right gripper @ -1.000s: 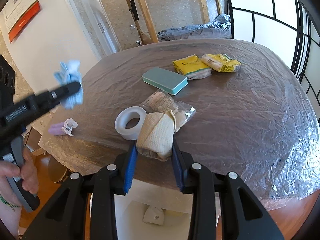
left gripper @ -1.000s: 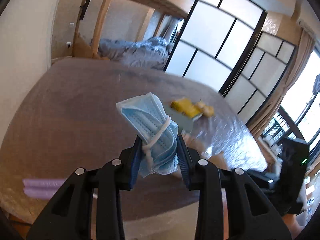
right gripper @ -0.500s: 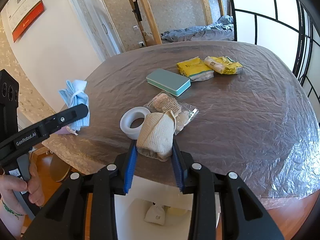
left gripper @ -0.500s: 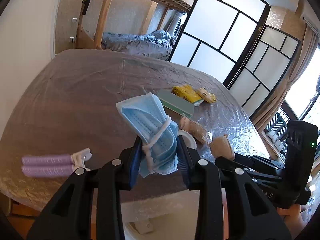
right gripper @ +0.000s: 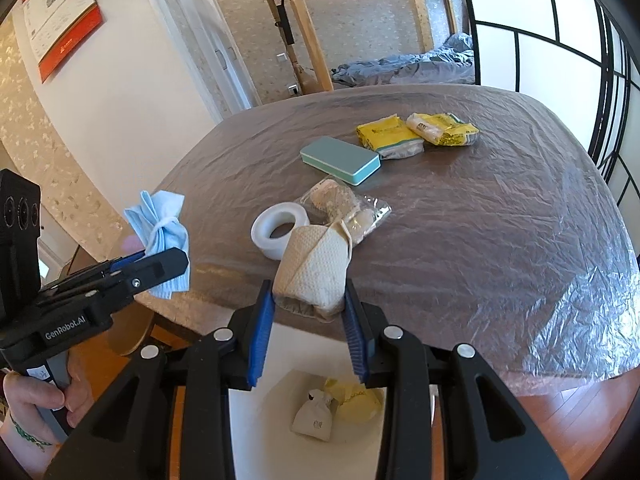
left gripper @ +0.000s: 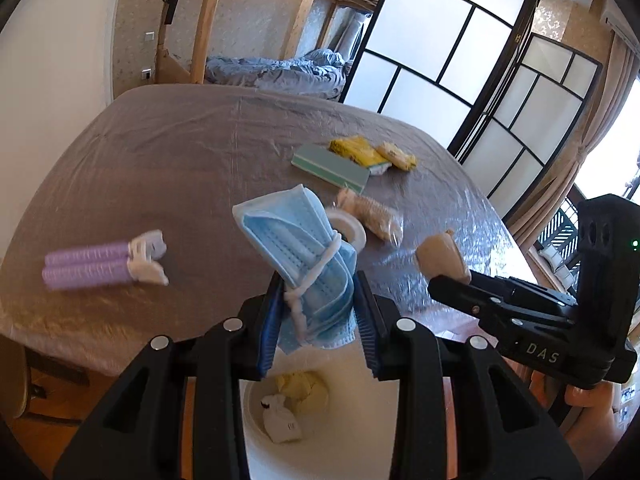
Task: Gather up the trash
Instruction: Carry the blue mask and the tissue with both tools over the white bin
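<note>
My left gripper (left gripper: 316, 312) is shut on a crumpled blue face mask (left gripper: 296, 248) and holds it at the table's near edge, above a white trash bin (left gripper: 256, 440). My right gripper (right gripper: 308, 320) is shut on a wad of beige paper towel (right gripper: 314, 270), also above the bin (right gripper: 280, 432). The bin holds yellow and white crumpled trash (right gripper: 340, 406). In the right wrist view the left gripper (right gripper: 160, 264) with the mask (right gripper: 160, 224) is at the left. In the left wrist view the right gripper (left gripper: 440, 284) with the wad (left gripper: 440, 254) is at the right.
On the plastic-covered table (right gripper: 480, 220) lie a white tape roll (right gripper: 278, 234), a clear bag of snacks (right gripper: 344, 208), a teal case (right gripper: 340, 160), two yellow packets (right gripper: 416, 132) and purple hair rollers (left gripper: 104, 264). A bunk bed and sliding doors stand behind.
Both grippers have drawn back and tilted down over the table's near edge, so the bin now shows beneath them. The left gripper came closer to the right one. Both holds are unchanged.
</note>
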A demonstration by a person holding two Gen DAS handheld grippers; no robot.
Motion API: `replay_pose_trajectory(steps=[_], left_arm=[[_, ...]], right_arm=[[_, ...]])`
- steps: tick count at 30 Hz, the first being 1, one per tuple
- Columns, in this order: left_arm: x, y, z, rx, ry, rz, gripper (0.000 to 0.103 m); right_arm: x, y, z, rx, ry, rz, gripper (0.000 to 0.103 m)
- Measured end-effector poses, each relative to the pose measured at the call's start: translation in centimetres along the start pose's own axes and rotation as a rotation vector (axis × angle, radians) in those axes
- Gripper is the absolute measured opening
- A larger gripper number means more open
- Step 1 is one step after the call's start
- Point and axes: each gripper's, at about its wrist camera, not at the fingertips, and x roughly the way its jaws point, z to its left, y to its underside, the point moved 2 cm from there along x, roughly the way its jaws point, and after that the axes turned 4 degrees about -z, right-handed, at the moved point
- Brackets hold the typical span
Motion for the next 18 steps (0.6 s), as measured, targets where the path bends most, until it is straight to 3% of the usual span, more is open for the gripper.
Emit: replay_pose_trajectory(steps=[9,18], left_arm=[[-1.0,2.6,-0.6,0.007,-0.014,0.023,0.036],[-2.6,5.4,-0.4,0.043,0.031,0.072,0.036]], right_arm=[[-1.6,2.6,0.8,-0.007,0.013,0.014,0.034],[-3.2,6.1,2.3,0.060,0.072,0.015,0.034]])
